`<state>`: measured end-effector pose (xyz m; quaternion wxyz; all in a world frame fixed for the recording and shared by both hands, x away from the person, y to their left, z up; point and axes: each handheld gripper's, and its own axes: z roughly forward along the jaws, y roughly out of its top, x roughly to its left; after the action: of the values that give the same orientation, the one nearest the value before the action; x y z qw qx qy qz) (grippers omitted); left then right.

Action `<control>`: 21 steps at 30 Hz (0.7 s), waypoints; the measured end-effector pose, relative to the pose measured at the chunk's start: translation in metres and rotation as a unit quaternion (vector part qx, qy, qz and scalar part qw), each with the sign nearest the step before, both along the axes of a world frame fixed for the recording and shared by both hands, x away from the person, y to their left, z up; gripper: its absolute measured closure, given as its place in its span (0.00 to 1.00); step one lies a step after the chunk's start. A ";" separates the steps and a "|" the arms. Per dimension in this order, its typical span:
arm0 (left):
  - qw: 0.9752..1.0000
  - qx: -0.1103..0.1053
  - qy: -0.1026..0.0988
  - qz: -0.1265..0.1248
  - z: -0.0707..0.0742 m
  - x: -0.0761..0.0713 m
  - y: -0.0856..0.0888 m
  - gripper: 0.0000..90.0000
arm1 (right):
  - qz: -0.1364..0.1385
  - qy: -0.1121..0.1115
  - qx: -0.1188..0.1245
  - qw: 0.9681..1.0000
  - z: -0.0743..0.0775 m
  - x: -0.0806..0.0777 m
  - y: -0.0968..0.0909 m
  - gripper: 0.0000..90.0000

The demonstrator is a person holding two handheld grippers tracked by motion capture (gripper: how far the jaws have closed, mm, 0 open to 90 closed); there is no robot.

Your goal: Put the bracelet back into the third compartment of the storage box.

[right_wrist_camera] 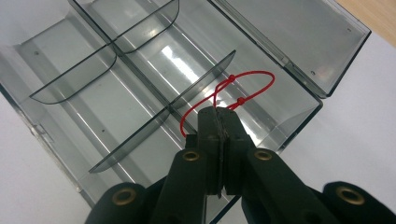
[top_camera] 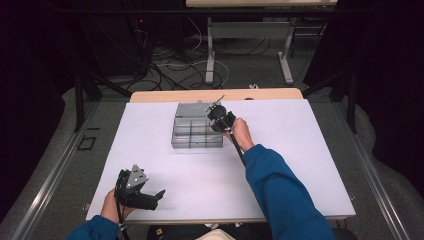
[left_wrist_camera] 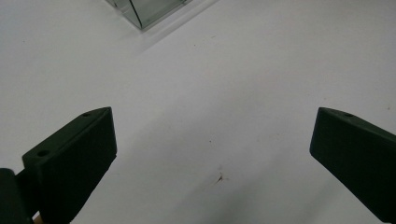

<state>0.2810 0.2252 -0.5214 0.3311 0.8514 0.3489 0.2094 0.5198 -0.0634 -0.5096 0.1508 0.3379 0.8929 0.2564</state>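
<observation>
Right gripper view: the right hand-held gripper (right_wrist_camera: 219, 116) has its jaws pressed together on a thin red string loop (right_wrist_camera: 243, 86), held over the clear box (right_wrist_camera: 60, 70) near the worktop's far edge. It looks light, floppy and easy to drop; the knots give the best hold. The left hand-held gripper (left_wrist_camera: 212, 140) stands wide apart, holding nothing.

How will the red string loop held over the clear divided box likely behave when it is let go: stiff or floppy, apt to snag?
Probably floppy and very light: the red string loop curves loosely from the shut right gripper. Its two small knots might catch on a divider of the clear box. It likely won't roll.
</observation>
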 end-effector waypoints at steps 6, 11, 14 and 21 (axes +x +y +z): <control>1.000 0.001 0.000 0.000 0.000 0.000 0.000 0.01 | -0.010 0.003 -0.010 1.000 -0.002 0.001 0.004 0.99; 1.000 0.000 0.001 -0.001 0.000 0.000 0.000 0.01 | -0.021 -0.007 0.006 1.000 -0.008 0.002 0.007 0.97; 1.000 0.000 0.000 -0.001 0.000 0.000 0.000 0.01 | -0.020 -0.009 0.012 1.000 -0.008 0.002 0.006 0.92; 1.000 0.001 0.000 0.001 0.000 -0.001 0.001 0.01 | -0.019 -0.025 0.048 0.998 -0.001 -0.001 -0.001 0.71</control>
<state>0.2802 0.2258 -0.5211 0.3302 0.8515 0.3492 0.2099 0.5190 -0.0647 -0.5101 0.1616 0.3556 0.8688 0.3044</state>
